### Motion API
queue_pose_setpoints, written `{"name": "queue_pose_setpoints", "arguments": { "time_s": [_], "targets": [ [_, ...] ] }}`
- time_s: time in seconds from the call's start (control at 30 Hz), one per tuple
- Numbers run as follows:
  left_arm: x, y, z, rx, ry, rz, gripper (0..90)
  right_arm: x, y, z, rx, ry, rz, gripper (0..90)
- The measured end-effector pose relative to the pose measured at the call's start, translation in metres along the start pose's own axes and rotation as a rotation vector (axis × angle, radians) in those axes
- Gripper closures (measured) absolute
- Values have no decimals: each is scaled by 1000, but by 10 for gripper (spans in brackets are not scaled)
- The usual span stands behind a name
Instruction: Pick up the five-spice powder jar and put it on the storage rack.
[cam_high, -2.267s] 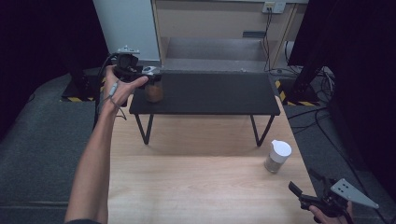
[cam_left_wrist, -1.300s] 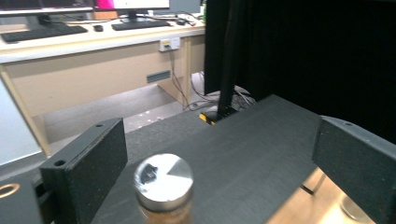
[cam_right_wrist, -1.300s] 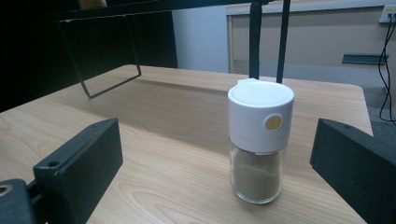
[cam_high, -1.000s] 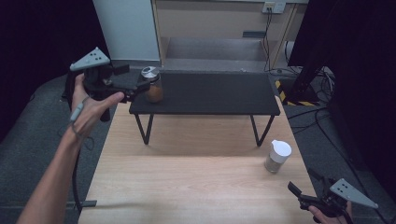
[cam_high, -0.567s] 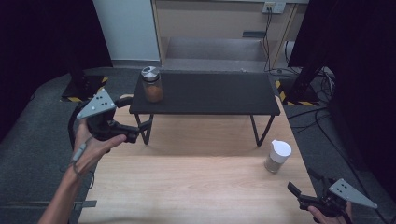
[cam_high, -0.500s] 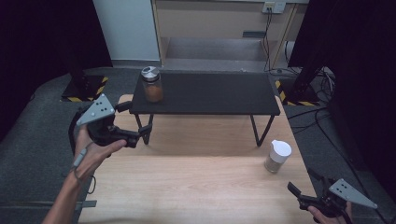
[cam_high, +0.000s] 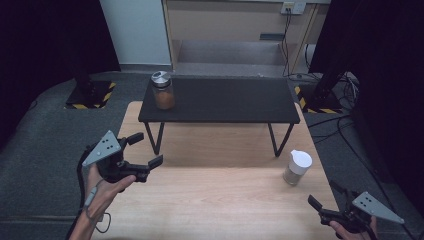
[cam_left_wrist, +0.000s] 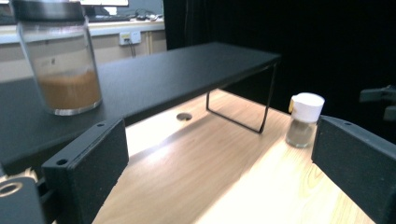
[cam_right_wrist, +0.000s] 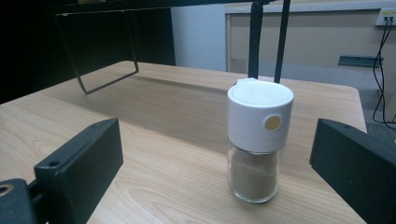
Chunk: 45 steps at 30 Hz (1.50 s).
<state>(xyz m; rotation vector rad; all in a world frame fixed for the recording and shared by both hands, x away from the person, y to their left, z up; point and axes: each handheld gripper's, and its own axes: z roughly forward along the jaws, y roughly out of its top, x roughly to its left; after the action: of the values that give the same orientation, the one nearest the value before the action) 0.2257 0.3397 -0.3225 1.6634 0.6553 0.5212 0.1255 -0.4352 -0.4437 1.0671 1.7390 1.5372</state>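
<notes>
The right tool (cam_high: 324, 196) is wide open with the little white-capped jar (cam_right_wrist: 258, 143) straight ahead, so go slow and squeeze low on the glass.

Jar (cam_high: 162, 90) on shelf (cam_high: 225, 100), shaker (cam_high: 297, 168) on table (cam_high: 215, 200) right

Evenly lit from overhead, dark surround; glare streak on bench (cam_left_wrist: 243, 186) in left gripper view, soft shadow beneath shelf (cam_high: 220, 100), near fingers (cam_right_wrist: 79, 163) slightly blurred.
</notes>
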Motion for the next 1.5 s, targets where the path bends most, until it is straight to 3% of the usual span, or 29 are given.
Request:
{"name": "queue_pose_setpoints", "arguments": {
  "time_s": [0.2,0.47,0.73,0.8,0.87,0.93,1.0,1.2,1.3,1.5],
  "targets": [
    [0,-19,-3,9,3,-39,27,0,0,1,3,1,0,30],
    [-16,-47,-10,30,43,-45,26,0,0,1,3,2,-3,30],
    [-22,-74,-13,47,32,-89,24,1,1,1,5,1,-7,30],
    [-26,-80,-15,60,49,-83,24,1,1,1,7,-1,-6,30],
    [-28,-85,-16,49,60,-108,25,1,1,2,9,-1,-9,30],
    [-29,-85,-17,47,63,-110,23,1,1,2,9,0,-12,30],
    [-33,-85,-18,50,78,-77,24,1,1,2,7,0,-10,30],
    [-33,-89,-18,54,99,-83,23,1,1,1,7,1,-9,30],
    [-34,-87,-20,82,114,-48,20,0,0,1,4,-2,-1,30],
    [-32,-90,-26,67,145,-69,18,0,0,0,1,-4,4,30]
  ]
}}
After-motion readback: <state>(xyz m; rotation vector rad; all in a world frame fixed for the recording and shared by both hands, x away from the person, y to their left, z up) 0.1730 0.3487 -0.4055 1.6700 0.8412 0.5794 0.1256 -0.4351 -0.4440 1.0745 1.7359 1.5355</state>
